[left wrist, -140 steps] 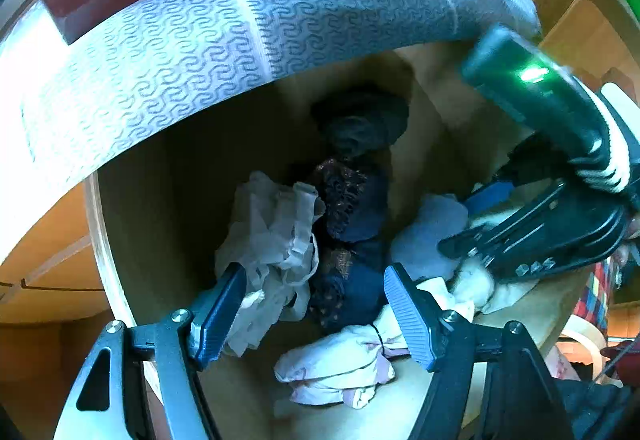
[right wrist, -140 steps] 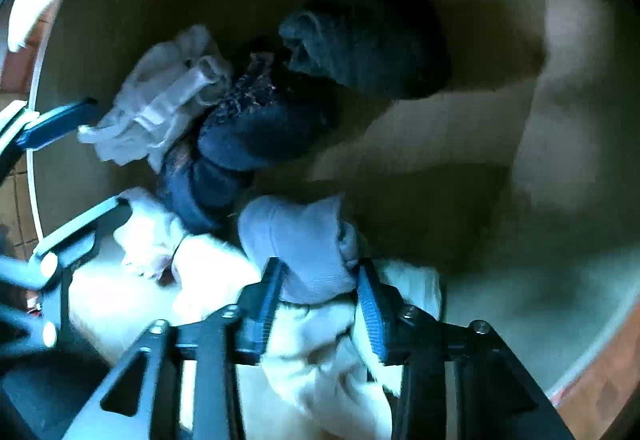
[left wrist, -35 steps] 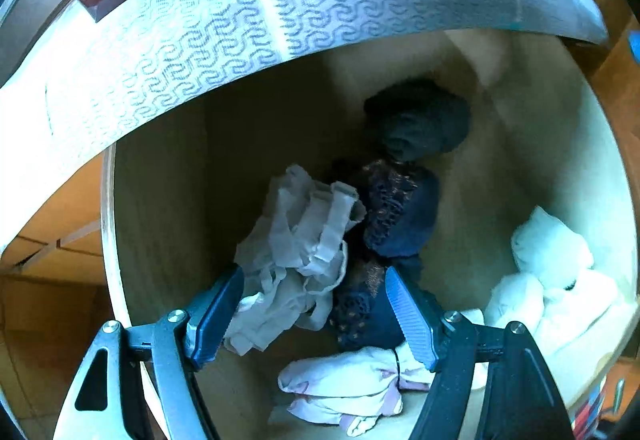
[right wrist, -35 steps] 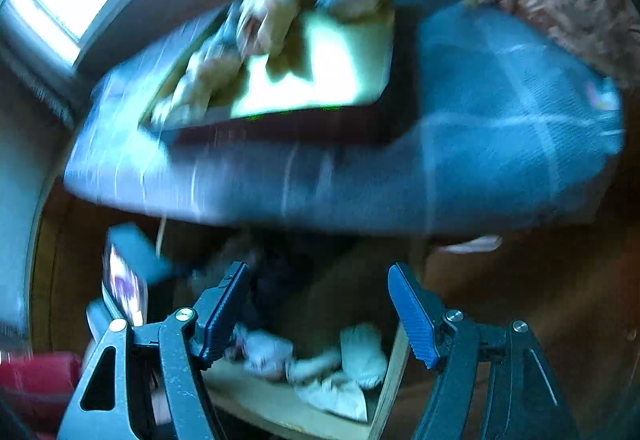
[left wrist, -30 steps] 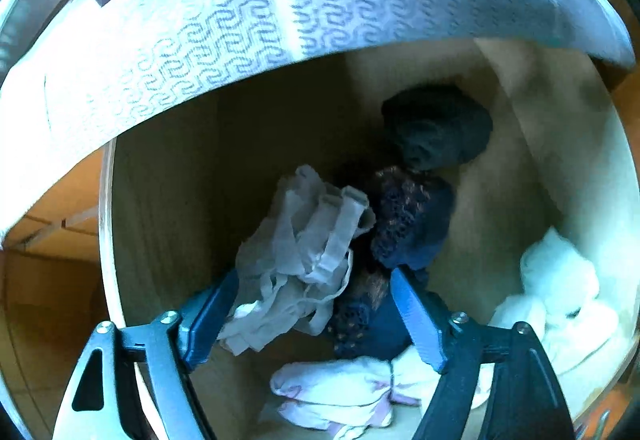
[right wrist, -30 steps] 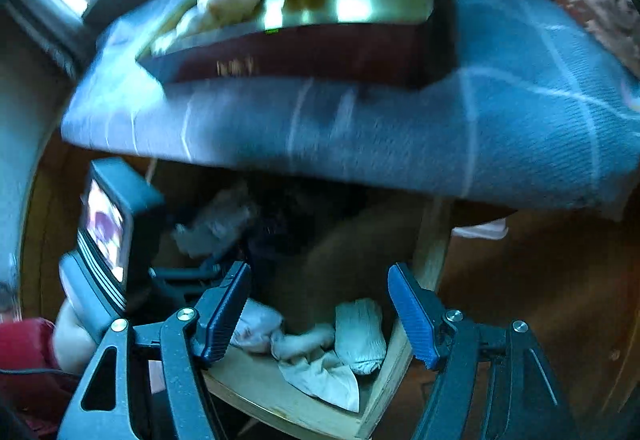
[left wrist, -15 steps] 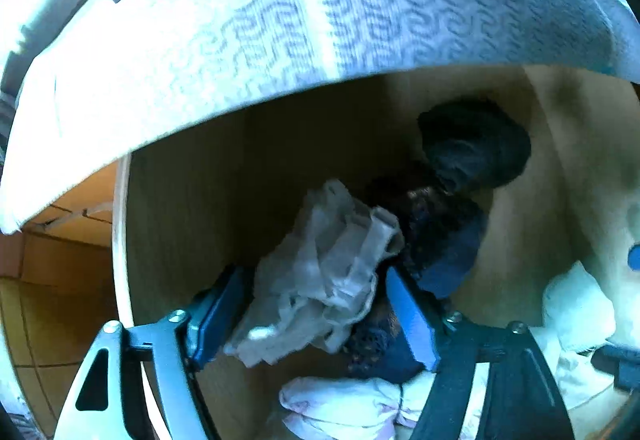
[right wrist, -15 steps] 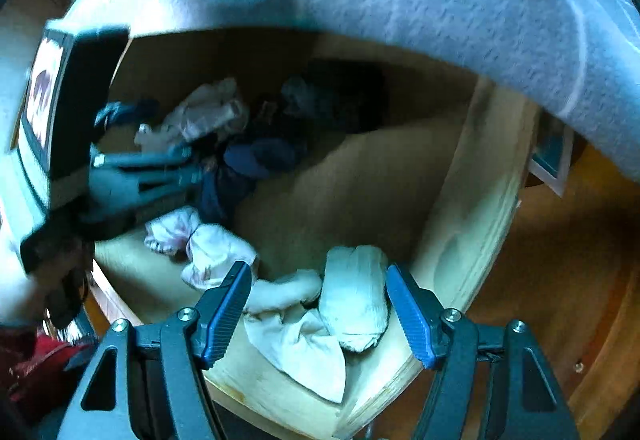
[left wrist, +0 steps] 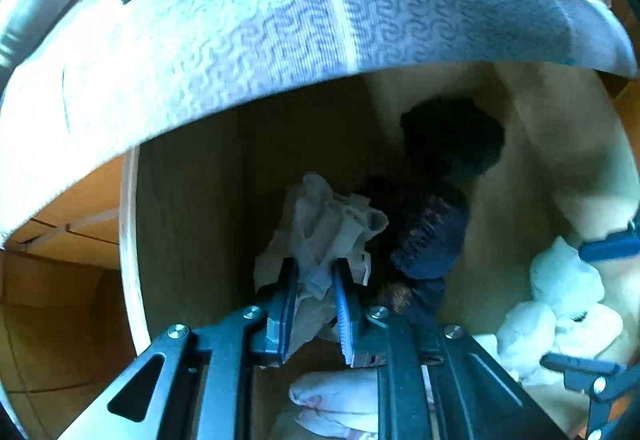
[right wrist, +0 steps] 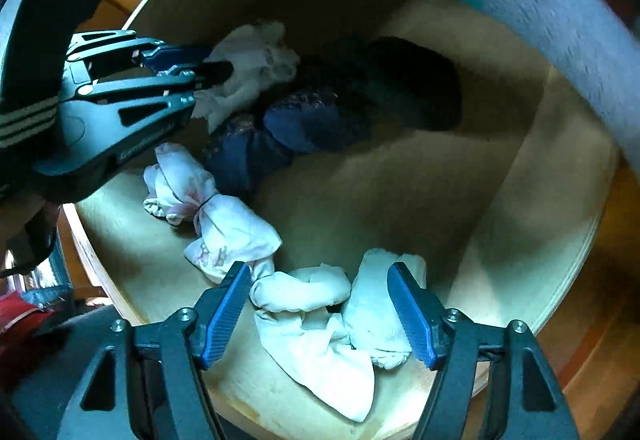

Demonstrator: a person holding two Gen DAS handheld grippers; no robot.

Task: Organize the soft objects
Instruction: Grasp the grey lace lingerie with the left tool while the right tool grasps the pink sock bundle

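Left gripper (left wrist: 314, 292) has just closed, jaws clamped on the beige crumpled garment (left wrist: 324, 228) at the left of the wooden drawer (right wrist: 520, 200). Right of it: dark navy bundles (right wrist: 304, 128), then a darker roll (right wrist: 412, 80) at the back, probably socks, too shadowed to tell. Near the front lies a pink-white knotted cloth (right wrist: 212, 208). Right gripper (right wrist: 320, 314) has jaws apart, above the white socks (right wrist: 320, 320) at the front edge, pads not touching them. Blue-grey patterned fabric (left wrist: 280, 32) overhangs the drawer.
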